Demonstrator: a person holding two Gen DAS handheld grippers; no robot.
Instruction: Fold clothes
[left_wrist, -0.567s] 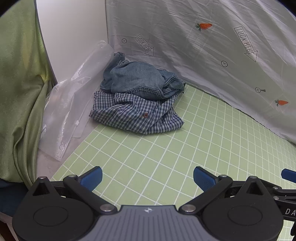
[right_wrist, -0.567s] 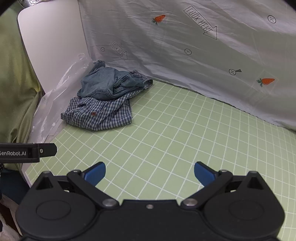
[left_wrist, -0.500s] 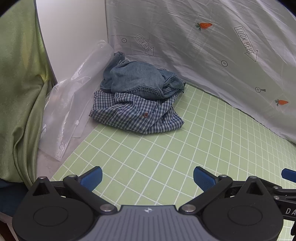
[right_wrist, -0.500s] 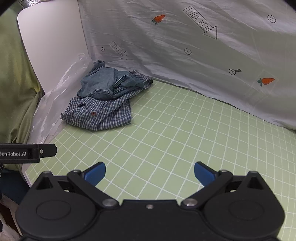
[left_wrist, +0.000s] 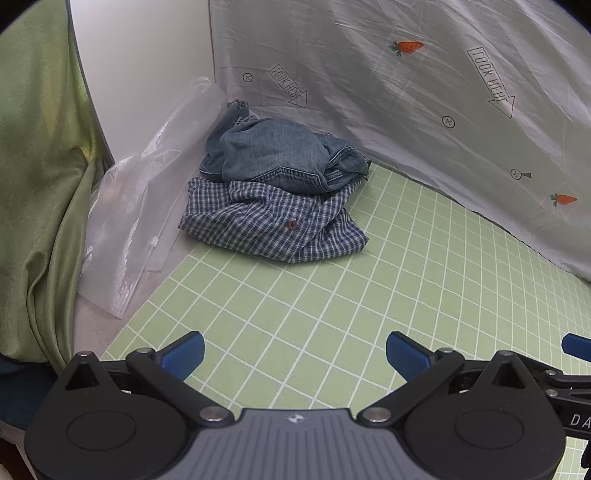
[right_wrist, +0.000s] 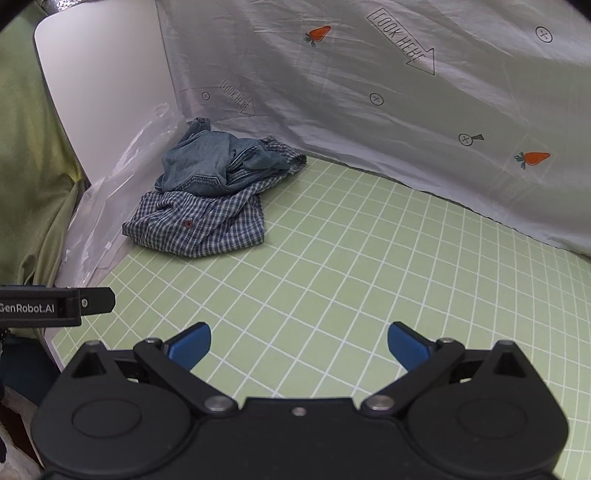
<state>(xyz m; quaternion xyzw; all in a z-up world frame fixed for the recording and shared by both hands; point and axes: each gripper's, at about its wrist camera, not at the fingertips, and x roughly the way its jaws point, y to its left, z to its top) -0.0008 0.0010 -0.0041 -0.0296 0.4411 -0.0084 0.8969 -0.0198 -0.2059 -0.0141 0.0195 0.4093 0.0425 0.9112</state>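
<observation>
A crumpled blue-and-white checked shirt (left_wrist: 273, 225) (right_wrist: 199, 225) lies at the far left corner of the green grid mat (left_wrist: 332, 306) (right_wrist: 351, 266). A bunched blue denim garment (left_wrist: 273, 155) (right_wrist: 218, 166) sits on top of it, against the backdrop. My left gripper (left_wrist: 294, 354) hovers open over the near part of the mat, well short of the pile, nothing between its blue pads. My right gripper (right_wrist: 298, 343) is likewise open and empty, further right of the clothes. Part of the left gripper's body (right_wrist: 55, 306) shows at the left edge of the right wrist view.
A grey printed sheet (left_wrist: 424, 92) (right_wrist: 369, 74) with carrots and arrows hangs behind the mat. A clear plastic bag (left_wrist: 136, 221) (right_wrist: 110, 206) lies left of the clothes against a white panel (left_wrist: 140, 66). Green curtain fabric (left_wrist: 37, 184) hangs at the far left.
</observation>
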